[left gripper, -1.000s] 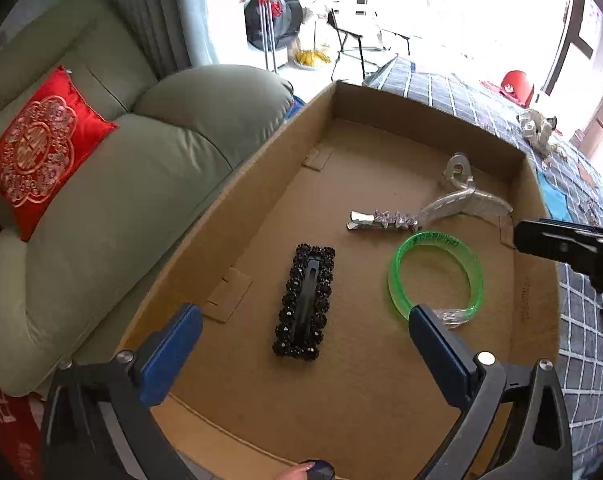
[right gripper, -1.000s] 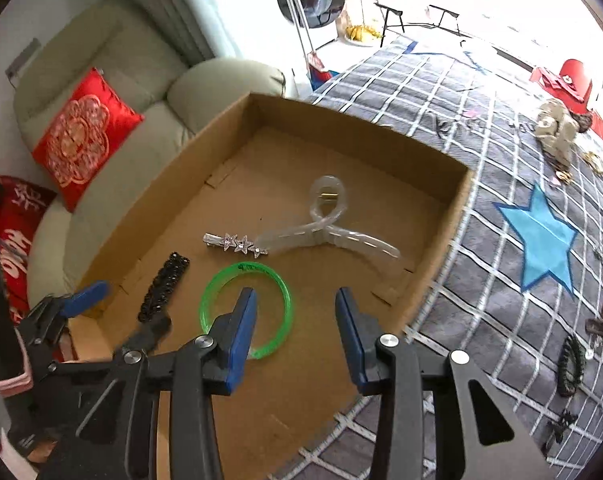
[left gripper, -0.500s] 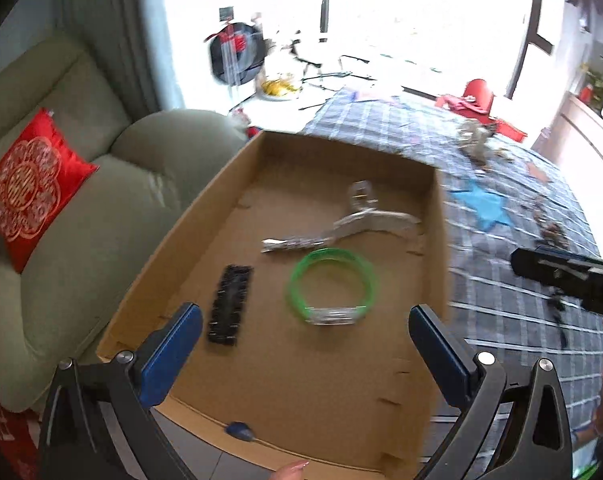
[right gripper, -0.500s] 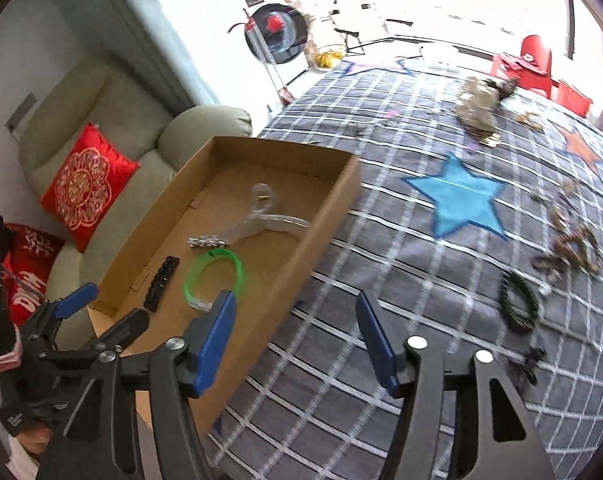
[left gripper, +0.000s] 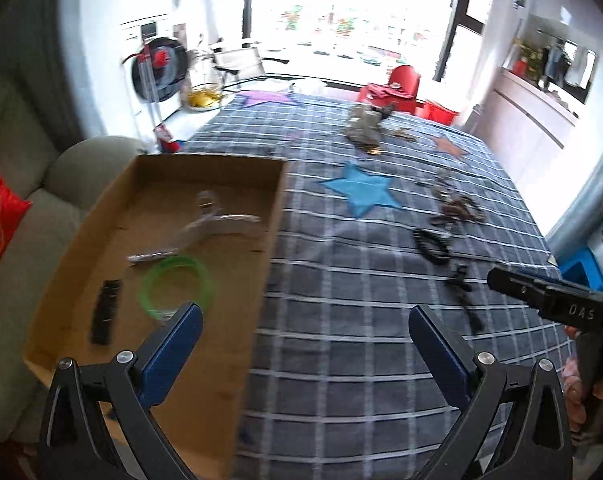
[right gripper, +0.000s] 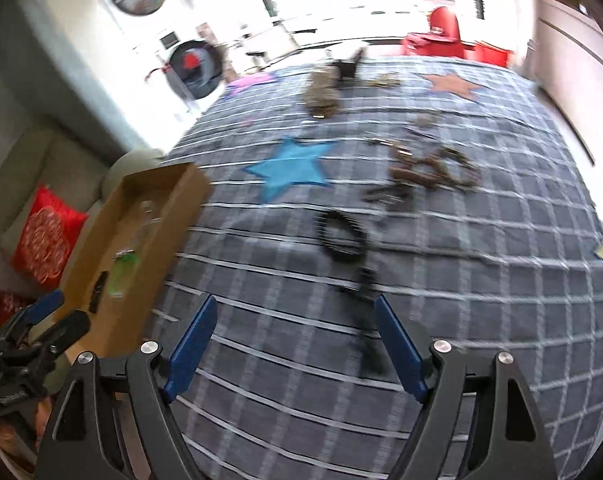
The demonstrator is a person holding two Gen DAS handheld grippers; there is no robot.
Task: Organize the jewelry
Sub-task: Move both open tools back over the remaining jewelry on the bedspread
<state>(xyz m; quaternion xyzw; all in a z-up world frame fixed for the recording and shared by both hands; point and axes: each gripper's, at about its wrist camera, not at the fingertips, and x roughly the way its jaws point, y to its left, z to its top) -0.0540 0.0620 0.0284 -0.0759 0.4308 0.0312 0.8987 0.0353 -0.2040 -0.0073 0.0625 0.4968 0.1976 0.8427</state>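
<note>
Right wrist: black clip [right gripper: 366, 312] between hand-held gripper [right gripper: 295, 346] fingers.

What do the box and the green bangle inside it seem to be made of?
Box: plain brown cardboard with a matte look; the walls are thin with folded flaps. Bangle: probably translucent plastic or resin, glossy bright green; the box floor shows faintly through its rim, though the picture is blurred.

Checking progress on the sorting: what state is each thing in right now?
left gripper: open, empty
right gripper: open, empty
cardboard box: open-topped, partly filled
green bangle: flat in box
black hair clip: flat in box
black bracelet: on cloth, unsorted
</note>
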